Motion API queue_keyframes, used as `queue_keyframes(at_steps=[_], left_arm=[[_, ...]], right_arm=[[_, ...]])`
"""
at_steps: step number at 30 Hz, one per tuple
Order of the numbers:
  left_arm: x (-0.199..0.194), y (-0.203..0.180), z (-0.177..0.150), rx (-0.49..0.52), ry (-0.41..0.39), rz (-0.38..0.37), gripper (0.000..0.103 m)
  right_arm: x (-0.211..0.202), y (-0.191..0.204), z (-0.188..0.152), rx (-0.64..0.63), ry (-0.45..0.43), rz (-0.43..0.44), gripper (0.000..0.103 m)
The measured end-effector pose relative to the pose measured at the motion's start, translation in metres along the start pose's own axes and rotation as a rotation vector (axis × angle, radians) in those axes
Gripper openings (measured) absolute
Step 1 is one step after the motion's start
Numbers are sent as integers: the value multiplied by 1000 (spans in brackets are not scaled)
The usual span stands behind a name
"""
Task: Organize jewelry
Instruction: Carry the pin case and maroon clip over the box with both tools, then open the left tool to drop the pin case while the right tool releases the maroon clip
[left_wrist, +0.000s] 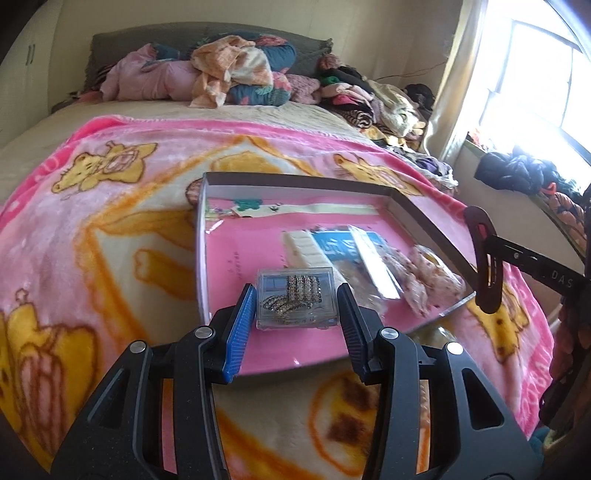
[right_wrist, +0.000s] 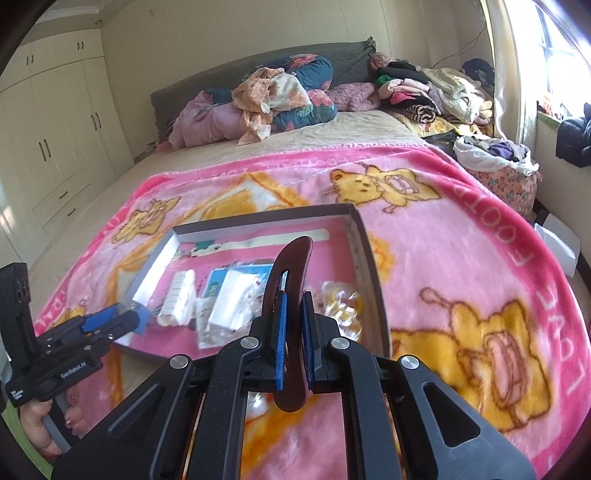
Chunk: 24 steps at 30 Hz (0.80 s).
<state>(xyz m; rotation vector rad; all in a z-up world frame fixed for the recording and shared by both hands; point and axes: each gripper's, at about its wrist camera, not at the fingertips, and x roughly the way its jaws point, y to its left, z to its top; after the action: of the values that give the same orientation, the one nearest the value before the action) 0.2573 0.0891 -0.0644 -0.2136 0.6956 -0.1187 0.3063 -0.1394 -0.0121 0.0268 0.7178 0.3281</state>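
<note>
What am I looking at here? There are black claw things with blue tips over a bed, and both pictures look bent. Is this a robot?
No robot: a person holds a two-fingered tool in each hand, and each tool carries a wide-angle camera looking along its fingers, which bends the pictures. One picture comes from the left hand-held gripper, the other from the right hand-held gripper. In the right one you can see the person's hand on the left tool.

Both hang over a shallow open box with a pink floor, lying on a pink cartoon blanket on a bed. In it lie small packets and a white strip.

The left tool grips a small clear case of sparkly jewelry. The right is shut on a dark reddish-brown hair clip.
</note>
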Motion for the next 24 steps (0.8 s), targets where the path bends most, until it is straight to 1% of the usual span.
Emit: queue_keyframes(at_steps=[3, 6, 10, 15, 19, 24], left_arm=[[7, 4, 4, 4, 2, 29, 37], [13, 5, 6, 9, 5, 41, 37], [20, 3, 8, 31, 6, 47, 37], [24, -1, 11, 48, 4, 59, 37], [29, 0, 11, 50, 14, 65, 37], [30, 0, 10, 49, 16, 68, 37]], right_arm=[[12, -5, 3, 5, 8, -22, 8], [23, -6, 4, -20, 13, -61, 8], [38, -10, 5, -35, 15, -108, 8], [51, -16, 7, -34, 22, -142, 8], [58, -22, 6, -17, 37, -149, 8], [54, -23, 3, 2, 27, -132, 10]])
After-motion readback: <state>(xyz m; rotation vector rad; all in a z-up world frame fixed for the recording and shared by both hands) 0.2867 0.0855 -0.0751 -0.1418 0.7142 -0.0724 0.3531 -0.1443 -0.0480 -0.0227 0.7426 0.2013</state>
